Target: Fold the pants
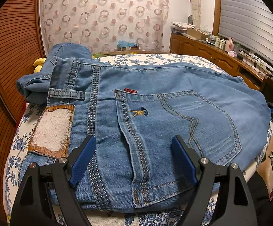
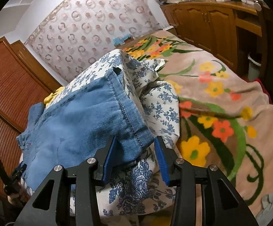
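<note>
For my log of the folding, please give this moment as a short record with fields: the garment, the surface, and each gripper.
garment: blue denim pants, lying folded, back pocket and worn waistband patch facing up
surface: blue-flowered white cloth, next to a flowered blanket
left gripper: open, blue fingers spread over the waist end, gripping nothing
right gripper: open, hem corner between its fingers, not clamped
</note>
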A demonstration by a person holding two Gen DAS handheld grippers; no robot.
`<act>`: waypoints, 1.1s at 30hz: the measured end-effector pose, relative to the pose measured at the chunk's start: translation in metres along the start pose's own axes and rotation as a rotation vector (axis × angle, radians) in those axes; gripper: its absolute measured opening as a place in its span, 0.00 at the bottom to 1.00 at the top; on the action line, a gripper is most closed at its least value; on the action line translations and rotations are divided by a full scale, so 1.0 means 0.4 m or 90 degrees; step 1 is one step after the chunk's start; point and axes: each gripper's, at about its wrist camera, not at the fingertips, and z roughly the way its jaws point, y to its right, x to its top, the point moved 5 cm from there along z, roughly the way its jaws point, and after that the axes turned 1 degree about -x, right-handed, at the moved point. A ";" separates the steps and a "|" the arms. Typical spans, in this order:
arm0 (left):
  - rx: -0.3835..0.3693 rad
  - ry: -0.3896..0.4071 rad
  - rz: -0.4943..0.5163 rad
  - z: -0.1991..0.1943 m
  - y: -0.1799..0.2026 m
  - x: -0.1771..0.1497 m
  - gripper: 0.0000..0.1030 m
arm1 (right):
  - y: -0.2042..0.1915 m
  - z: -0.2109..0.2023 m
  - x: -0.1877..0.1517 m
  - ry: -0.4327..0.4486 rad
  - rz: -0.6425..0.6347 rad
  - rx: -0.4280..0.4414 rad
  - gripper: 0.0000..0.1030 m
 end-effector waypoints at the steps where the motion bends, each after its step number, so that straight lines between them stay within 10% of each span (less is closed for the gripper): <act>1: 0.000 0.000 0.000 0.000 0.000 0.000 0.81 | 0.000 -0.004 0.001 0.003 -0.002 0.000 0.41; 6: 0.000 -0.003 0.001 -0.001 -0.002 0.001 0.81 | -0.037 -0.040 0.011 0.042 -0.043 -0.009 0.09; 33: -0.043 0.047 0.021 -0.113 0.046 0.081 0.81 | -0.672 -0.050 0.017 0.096 -0.362 0.201 0.06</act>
